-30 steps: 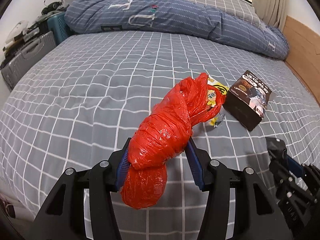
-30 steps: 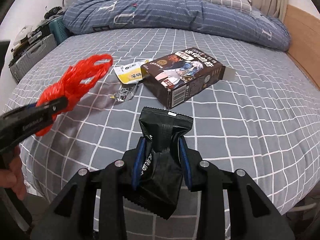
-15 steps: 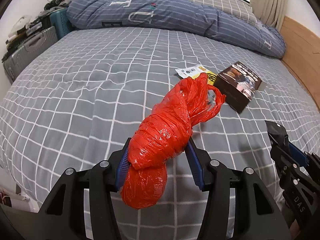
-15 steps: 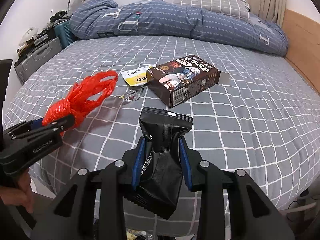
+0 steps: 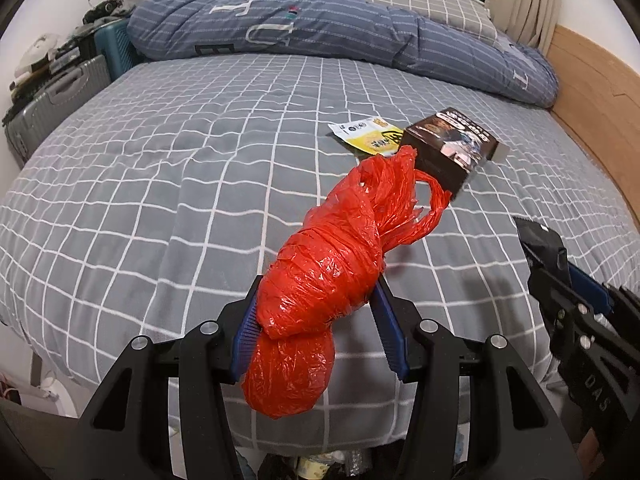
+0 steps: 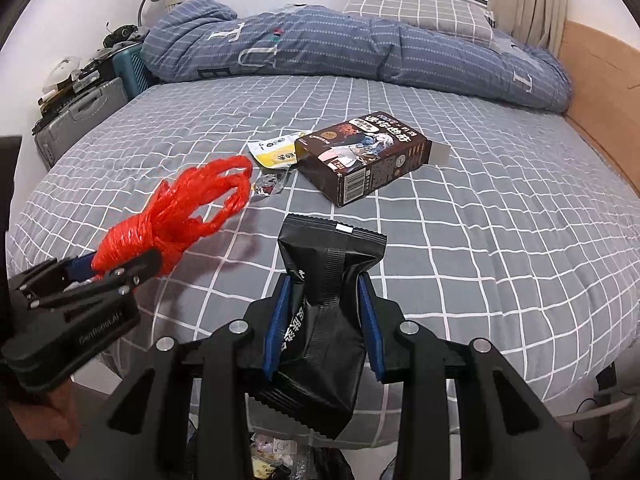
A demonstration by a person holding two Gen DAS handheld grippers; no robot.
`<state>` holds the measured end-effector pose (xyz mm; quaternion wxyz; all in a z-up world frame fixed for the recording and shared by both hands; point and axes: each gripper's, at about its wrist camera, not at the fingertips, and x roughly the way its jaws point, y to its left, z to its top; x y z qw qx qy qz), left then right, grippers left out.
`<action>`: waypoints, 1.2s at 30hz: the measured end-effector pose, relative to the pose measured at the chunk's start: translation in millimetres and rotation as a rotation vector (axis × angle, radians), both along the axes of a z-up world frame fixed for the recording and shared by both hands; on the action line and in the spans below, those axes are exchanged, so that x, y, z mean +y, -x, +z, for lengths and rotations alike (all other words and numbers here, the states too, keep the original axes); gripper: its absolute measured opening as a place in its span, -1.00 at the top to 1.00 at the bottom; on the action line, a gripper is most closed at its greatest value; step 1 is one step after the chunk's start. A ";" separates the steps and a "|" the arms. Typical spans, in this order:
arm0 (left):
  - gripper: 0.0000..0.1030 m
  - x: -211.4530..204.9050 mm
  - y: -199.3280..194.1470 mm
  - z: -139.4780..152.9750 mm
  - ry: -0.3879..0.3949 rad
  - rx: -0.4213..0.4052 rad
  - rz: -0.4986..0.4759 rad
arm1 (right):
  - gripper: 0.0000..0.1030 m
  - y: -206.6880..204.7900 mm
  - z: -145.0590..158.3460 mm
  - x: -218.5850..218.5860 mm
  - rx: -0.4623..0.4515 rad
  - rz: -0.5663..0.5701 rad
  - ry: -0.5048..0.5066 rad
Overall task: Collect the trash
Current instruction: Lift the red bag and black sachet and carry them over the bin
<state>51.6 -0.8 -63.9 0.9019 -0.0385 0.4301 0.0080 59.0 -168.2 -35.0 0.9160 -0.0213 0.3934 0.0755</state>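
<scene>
Left gripper (image 5: 316,332): clamped on a red plastic bag (image 5: 320,280) twisted into a bundle, the blue pads pressing its middle from both sides.
Right gripper (image 6: 322,324): closed to a narrow gap on a black snack packet (image 6: 324,320), its crimped top edge sticking out past the fingertips.
Where the trash is: two pieces are held in the air above the near edge of the bed (image 6: 480,240); a brown box (image 6: 360,156), a yellow and white wrapper (image 6: 274,154) and a small foil scrap (image 6: 270,186) lie on the checked cover further in.
Key relation: beneath both grippers, at the foot of the bed, a dark opening with bits of rubbish (image 6: 276,452) shows; it looks like the bin or sack, so the drop point likely lies straight below and slightly toward the person.
Long axis: the bag bundle runs along the line of the left gripper's fingers, handles forward, tail hanging below the pads; the packet also lies lengthwise.
Nearer hand: neither clearly is; both hang over the opening, side by side.
View differences: the right camera shows the foil scrap and the box's barcode end; the left camera hides the scrap behind the bag.
Judged step: carrying, release not yet made.
</scene>
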 end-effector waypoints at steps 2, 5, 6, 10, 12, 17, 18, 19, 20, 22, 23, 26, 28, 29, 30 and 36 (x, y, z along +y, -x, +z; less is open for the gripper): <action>0.01 -0.8 4.2 0.5 -0.001 -0.001 -0.003 | 0.37 3.4 1.8 -2.1 -0.002 -0.005 -0.005; 0.01 -1.1 11.8 2.1 0.001 -0.003 -0.004 | 0.37 6.5 3.8 -4.2 -0.005 -0.007 -0.008; 0.01 -0.9 14.3 2.5 0.004 -0.003 -0.004 | 0.37 7.7 4.7 -4.5 -0.005 -0.007 -0.009; 0.01 0.0 24.9 3.4 0.005 -0.002 -0.003 | 0.37 13.0 6.6 -7.3 -0.007 -0.009 -0.013; 0.01 0.8 30.7 2.9 0.002 -0.002 -0.005 | 0.37 15.8 7.7 -8.2 -0.011 -0.009 -0.013; 0.01 5.1 47.3 3.7 -0.004 -0.005 -0.001 | 0.36 27.9 8.2 -10.3 -0.013 -0.009 -0.007; 0.01 6.3 51.0 4.0 -0.004 -0.005 0.000 | 0.36 27.9 8.2 -10.3 -0.013 -0.009 -0.007; 0.01 7.4 54.6 4.6 -0.004 -0.007 0.001 | 0.37 33.5 7.9 -11.6 -0.013 -0.014 -0.001; 0.01 8.3 58.3 5.4 -0.003 -0.008 0.003 | 0.37 37.4 7.7 -12.4 -0.010 -0.016 -0.002; 0.01 9.2 64.5 5.8 -0.001 -0.008 0.004 | 0.37 43.7 7.4 -13.3 -0.008 -0.016 -0.006; 0.01 9.5 68.6 6.0 0.001 -0.008 0.004 | 0.36 47.0 7.9 -13.7 -0.008 -0.018 -0.007; 0.01 8.0 76.7 6.1 0.000 -0.006 0.001 | 0.37 57.5 9.0 -16.0 -0.008 -0.020 -0.014; 0.01 7.6 84.8 5.6 0.005 -0.004 -0.002 | 0.37 64.1 9.6 -18.0 -0.007 -0.022 -0.019; 0.01 7.3 87.3 5.4 0.007 -0.004 -0.003 | 0.37 67.2 9.6 -18.7 -0.006 -0.023 -0.022; 0.01 7.2 91.5 5.3 0.011 -0.006 -0.005 | 0.37 71.3 9.4 -19.8 -0.003 -0.024 -0.026; 0.01 4.7 111.2 2.5 0.015 -0.001 -0.010 | 0.37 88.5 8.1 -16.7 -0.004 -0.013 -0.011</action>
